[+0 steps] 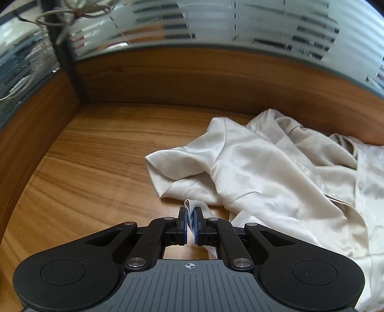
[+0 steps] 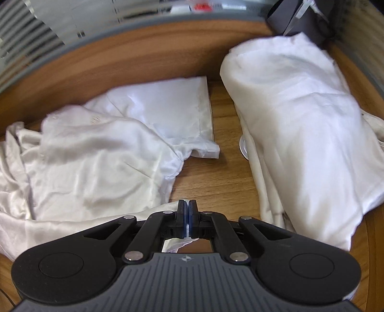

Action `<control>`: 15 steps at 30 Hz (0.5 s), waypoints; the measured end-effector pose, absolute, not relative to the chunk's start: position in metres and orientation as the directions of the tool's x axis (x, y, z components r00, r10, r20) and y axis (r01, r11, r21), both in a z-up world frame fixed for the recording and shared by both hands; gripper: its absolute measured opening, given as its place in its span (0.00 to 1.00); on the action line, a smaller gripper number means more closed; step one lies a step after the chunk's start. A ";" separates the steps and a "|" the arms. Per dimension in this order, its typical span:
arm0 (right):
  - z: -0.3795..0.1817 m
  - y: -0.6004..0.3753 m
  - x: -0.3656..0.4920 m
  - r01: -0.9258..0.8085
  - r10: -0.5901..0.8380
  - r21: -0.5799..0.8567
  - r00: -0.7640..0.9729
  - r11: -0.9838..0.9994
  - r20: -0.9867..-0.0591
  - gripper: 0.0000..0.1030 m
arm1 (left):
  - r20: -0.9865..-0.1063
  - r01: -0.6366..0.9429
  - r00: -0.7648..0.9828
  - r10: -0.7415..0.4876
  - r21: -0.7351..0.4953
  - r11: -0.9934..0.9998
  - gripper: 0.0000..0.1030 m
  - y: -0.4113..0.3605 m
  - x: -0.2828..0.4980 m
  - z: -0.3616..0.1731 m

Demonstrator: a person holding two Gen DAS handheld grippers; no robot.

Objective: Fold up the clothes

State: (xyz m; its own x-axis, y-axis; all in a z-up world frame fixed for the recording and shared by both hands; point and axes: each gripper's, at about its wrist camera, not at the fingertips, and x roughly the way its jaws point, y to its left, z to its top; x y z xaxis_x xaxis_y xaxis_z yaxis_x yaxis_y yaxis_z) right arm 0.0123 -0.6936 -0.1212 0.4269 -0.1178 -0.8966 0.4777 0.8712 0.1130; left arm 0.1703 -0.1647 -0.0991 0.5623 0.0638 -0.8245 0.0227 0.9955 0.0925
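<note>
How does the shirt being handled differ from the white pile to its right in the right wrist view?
The shirt is glossy satin, spread low with a short sleeve out; the white pile is matte and heaped tall. The right claw pinches the shirt's edge; the pile lies untouched. Both are pale and rest on the wooden table.

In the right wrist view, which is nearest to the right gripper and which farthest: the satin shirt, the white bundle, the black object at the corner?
1. Satin shirt, left, reaching the right gripper.
2. White bundle, right.
3. Black object, far right corner.
</note>
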 end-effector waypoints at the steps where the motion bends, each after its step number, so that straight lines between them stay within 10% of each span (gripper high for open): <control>1: -0.124 -0.694 0.015 0.475 -0.123 0.099 0.414 0.875 -0.902 0.07 | -0.826 0.028 0.560 0.065 0.098 0.995 0.20 -0.167 0.173 -0.101; 15: -0.096 -0.628 -0.018 0.072 0.041 0.092 0.520 0.993 -0.853 0.29 | -0.822 0.393 0.552 -0.142 0.106 0.913 0.41 -0.199 0.110 -0.086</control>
